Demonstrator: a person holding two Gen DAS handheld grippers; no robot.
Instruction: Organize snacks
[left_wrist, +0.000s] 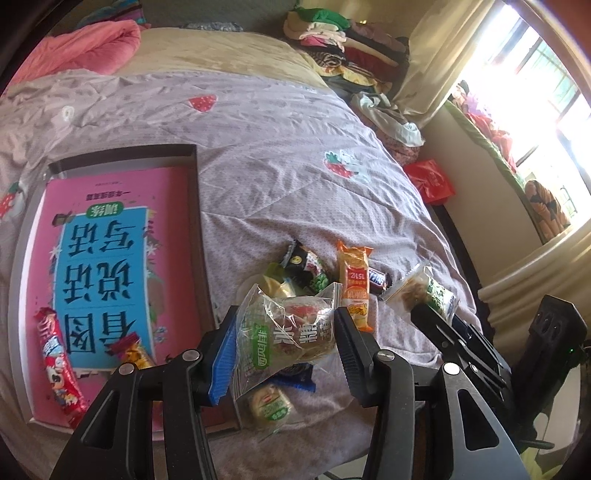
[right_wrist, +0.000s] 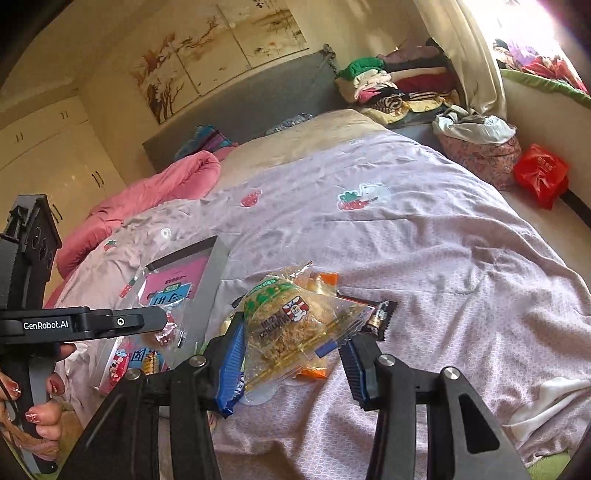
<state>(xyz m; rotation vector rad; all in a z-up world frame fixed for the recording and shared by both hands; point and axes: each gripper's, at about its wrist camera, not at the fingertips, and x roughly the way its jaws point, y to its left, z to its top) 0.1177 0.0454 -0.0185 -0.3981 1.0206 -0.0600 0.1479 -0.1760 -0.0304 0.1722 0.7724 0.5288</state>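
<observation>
The left gripper (left_wrist: 286, 347) clamped a clear-wrapped pastry (left_wrist: 291, 328); the right gripper (right_wrist: 295, 354) clamped a floss cake packet (right_wrist: 291, 325), both above the bed (right_wrist: 443, 258).

Clear-wrapped cake (left_wrist: 291, 332): you hold it off the quilt, near centre; green label
Floss bun (right_wrist: 295, 325): clear packet, tilted, lifted on your right
Loose pile (left_wrist: 332, 277): orange and dark packets, just beyond
Red packet (left_wrist: 59, 358): in the tray (left_wrist: 201, 221), near left
</observation>
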